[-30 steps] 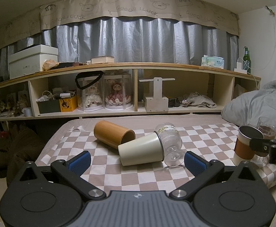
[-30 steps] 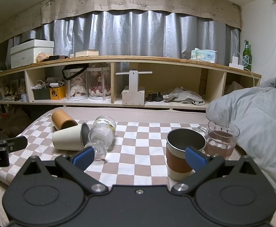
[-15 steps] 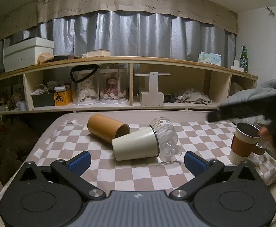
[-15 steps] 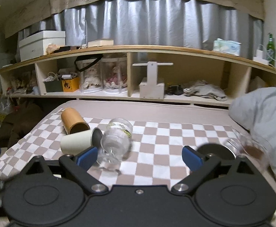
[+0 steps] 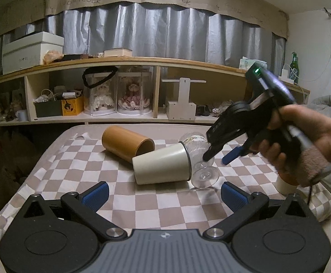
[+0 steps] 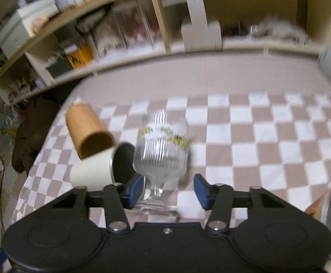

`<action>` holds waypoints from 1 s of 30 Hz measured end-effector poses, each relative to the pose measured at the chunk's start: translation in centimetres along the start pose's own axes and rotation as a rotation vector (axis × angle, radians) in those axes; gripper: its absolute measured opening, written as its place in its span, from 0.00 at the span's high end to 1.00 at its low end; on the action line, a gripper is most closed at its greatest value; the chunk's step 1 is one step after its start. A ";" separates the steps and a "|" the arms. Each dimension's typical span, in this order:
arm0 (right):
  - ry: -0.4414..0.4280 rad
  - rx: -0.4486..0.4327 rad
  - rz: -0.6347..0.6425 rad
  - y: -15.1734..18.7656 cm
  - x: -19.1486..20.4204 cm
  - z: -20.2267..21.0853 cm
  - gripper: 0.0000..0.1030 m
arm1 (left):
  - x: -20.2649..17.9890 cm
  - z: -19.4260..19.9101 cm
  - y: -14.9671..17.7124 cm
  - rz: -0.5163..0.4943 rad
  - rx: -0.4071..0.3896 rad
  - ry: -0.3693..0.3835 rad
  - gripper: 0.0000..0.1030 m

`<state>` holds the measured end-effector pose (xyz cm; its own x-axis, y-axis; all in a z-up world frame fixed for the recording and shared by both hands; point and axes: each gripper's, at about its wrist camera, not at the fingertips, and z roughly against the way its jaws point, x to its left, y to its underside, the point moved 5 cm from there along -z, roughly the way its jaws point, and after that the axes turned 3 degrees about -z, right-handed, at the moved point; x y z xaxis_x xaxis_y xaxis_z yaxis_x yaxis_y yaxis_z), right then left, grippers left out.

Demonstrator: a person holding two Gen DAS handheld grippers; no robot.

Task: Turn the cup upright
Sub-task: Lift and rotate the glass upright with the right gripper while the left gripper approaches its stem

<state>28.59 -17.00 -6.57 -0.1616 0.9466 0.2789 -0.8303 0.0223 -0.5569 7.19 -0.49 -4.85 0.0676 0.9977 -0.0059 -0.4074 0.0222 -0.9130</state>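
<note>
Ribbed glass cup (image 6: 162, 146) lies on its side on checkered cloth (image 6: 267, 141), foot toward R gripper (image 6: 168, 187); long axis runs away btwn its spread fingers. L gripper (image 5: 164, 195) also spread, farther back.

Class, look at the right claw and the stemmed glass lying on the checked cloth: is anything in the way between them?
Nothing visible. The right claw is open, with the stem of the glass already between its fingers. The cream cup lies close beside the left finger, so it crowds that side, but does not block the stem.
</note>
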 end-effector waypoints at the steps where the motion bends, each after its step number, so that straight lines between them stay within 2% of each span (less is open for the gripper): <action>1: -0.005 0.037 -0.019 0.1 0.0 -1.0 0.59 | 0.1 0.0 0.0 0.005 0.001 0.003 0.00; 5: -0.013 0.113 -0.078 0.5 -0.3 -3.4 0.72 | 0.2 -0.2 0.1 0.024 0.003 0.018 0.00; 8: -0.043 0.123 -0.113 0.7 -0.2 -4.3 0.74 | 0.0 -0.3 0.1 0.032 0.004 0.035 0.00; 10: -0.074 0.134 -0.132 0.8 0.1 -4.7 0.82 | -0.1 -0.3 0.1 0.032 0.002 0.043 0.00; 13: -0.074 0.136 -0.123 0.8 0.2 -4.8 0.84 | -0.4 -0.1 0.1 0.024 -0.005 0.046 0.00; 18: -0.083 0.127 -0.125 1.7 -0.6 -3.3 0.86 | -0.5 -0.1 0.1 0.038 0.006 0.075 0.00; 24: -0.106 0.164 -0.144 4.9 -1.5 -0.7 0.87 | -1.1 0.0 0.3 0.058 0.033 0.133 0.01; 26: -0.120 0.180 -0.153 6.1 -1.5 0.2 0.99 | -1.4 -0.1 0.5 0.065 0.048 0.154 0.01; 28: -0.171 0.177 -0.172 6.9 -1.3 1.5 0.99 | -1.7 -0.3 0.6 0.065 0.061 0.171 0.02; 30: -0.173 0.156 -0.146 7.1 -0.8 2.7 0.99 | -2.1 -0.5 0.7 0.064 0.078 0.184 0.04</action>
<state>21.41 -18.43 -8.59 -0.1121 0.8678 0.4841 -0.9216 0.0914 -0.3773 7.27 -2.61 -5.69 0.2015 0.9689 -0.1440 -0.4848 -0.0291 -0.8742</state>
